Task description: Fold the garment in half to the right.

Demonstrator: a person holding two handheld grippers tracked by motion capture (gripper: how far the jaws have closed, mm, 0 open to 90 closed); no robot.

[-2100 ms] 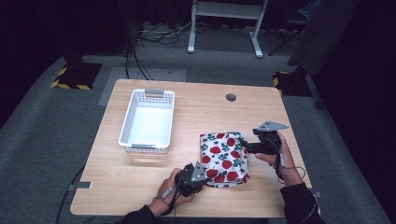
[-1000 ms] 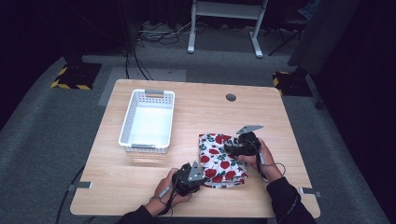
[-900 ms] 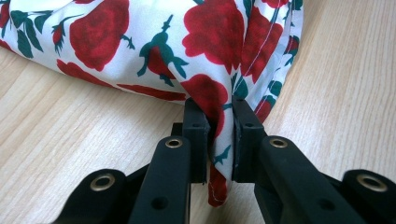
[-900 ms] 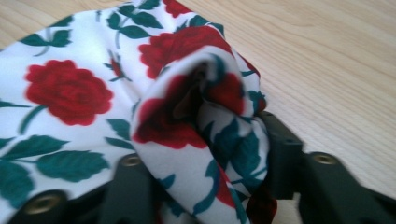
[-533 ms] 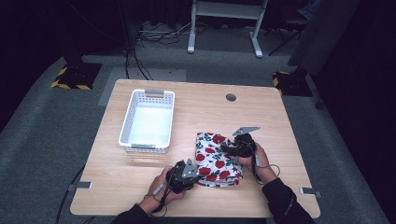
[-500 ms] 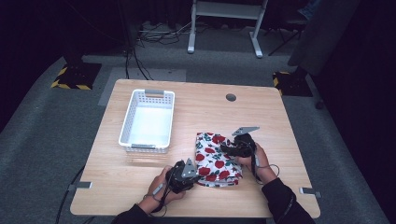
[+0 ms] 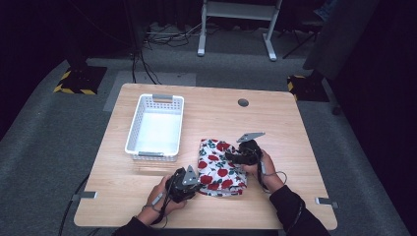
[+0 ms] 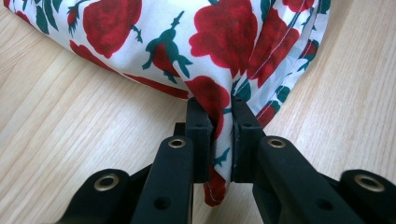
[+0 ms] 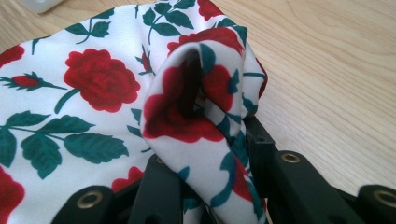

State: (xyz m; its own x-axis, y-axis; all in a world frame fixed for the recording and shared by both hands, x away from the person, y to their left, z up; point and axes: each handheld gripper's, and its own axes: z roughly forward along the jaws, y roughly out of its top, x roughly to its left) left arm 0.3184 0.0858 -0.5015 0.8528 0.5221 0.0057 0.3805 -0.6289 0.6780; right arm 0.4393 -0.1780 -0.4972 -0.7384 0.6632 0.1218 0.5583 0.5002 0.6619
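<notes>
White plastic basket (image 7: 155, 127): placed at the left of the wooden table (image 7: 290, 123), apart from the cloth; nothing is seen inside it.

Left gripper (image 7: 186, 183): positioned at the near left corner of the rose-print cloth (image 7: 219, 167). In the left gripper view, a pinch of the cloth (image 8: 224, 42) is clamped between the two black jaws, and a hemmed corner hangs out below them.

Rose-print cloth: found right of the basket, at the near middle of the table, bunched and part-folded, not flat. Folding is judged to be under way; a neat final fold and any transfer to the basket are judged outstanding.

Right gripper (image 7: 237, 156): positioned at the cloth's right edge. Its jaws have just been closing; in the right gripper view, a rolled fold of cloth (image 9: 201, 107) is draped over and between them, and it is judged to be gripped.

Not made out: the right gripper's pads, covered by cloth; the number of layers in the cloth; the underside of the folds.
</notes>
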